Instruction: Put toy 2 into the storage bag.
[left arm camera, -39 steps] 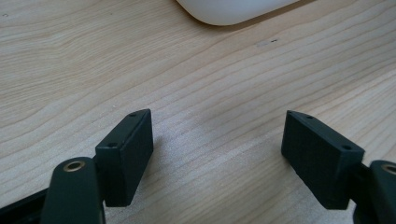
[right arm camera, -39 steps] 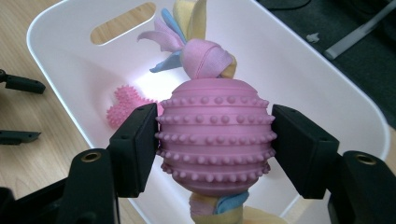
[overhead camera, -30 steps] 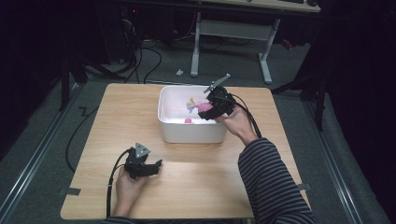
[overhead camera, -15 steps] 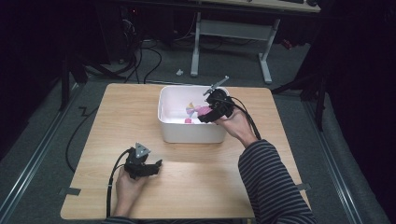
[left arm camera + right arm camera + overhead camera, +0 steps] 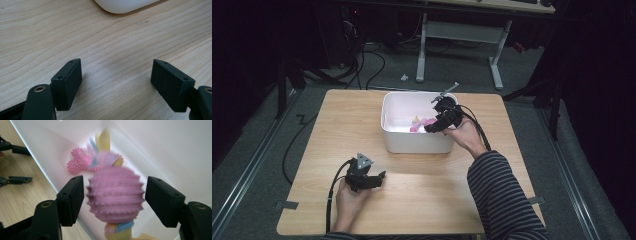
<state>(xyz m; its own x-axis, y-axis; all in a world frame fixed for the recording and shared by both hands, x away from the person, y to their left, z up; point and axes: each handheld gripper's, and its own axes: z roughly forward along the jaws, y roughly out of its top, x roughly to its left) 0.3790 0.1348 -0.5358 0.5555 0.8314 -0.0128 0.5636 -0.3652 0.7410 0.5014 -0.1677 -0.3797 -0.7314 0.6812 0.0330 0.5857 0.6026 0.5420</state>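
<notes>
My right gripper (image 5: 432, 127) hangs over the right side of the white bin (image 5: 417, 145). In the right gripper view a pink ribbed ball (image 5: 115, 193) with yellow and blue tabs sits blurred between the jaws. The jaws have just been opening, and a thin gap shows on each side of the ball, so the pads do not press it. Below it in the bin lie a pink spiky toy (image 5: 77, 162) and a pastel ribbon toy (image 5: 105, 147). My left gripper (image 5: 379, 177) rests low on the wooden table (image 5: 332, 130) at the front left, open with nothing between its jaws (image 5: 116, 82).
The bin's rounded corner (image 5: 125, 5) lies just ahead of the left gripper. Bare wood (image 5: 112, 45) runs between them. A table frame (image 5: 462, 35) and cables (image 5: 372, 55) stand on the floor beyond the far edge.
The right gripper has sunk slightly lower over the bin's right side. The left hand and its gripper have stayed where they were.
</notes>
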